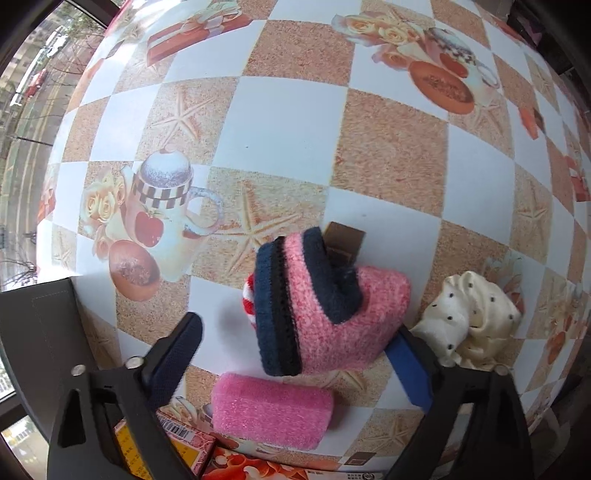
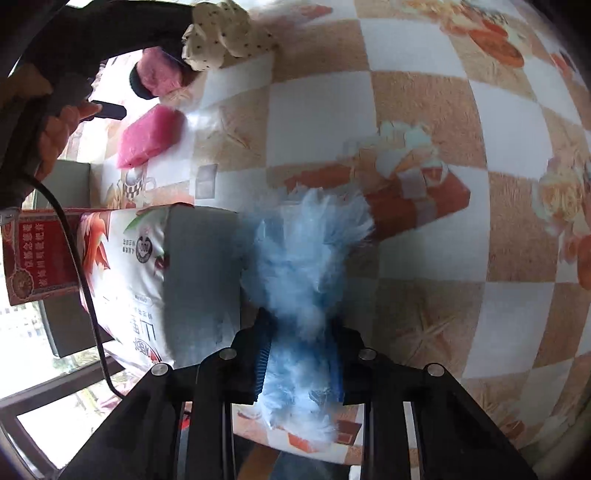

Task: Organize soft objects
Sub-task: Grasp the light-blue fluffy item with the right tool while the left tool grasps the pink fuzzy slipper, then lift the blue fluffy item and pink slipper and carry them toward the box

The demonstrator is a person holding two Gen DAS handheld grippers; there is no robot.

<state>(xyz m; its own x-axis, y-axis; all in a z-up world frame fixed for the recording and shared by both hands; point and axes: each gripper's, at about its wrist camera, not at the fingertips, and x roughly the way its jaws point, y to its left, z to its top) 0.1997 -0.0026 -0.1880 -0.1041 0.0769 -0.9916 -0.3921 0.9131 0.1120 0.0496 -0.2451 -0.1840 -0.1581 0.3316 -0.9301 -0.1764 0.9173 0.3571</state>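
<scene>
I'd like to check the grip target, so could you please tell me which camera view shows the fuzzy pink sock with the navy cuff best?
The left wrist view: the fuzzy pink sock with the navy cuff lies large and sharp between the left gripper's open fingers. The right wrist view shows only a small, dim part of it at the top left, behind the cream polka-dot cloth.
</scene>
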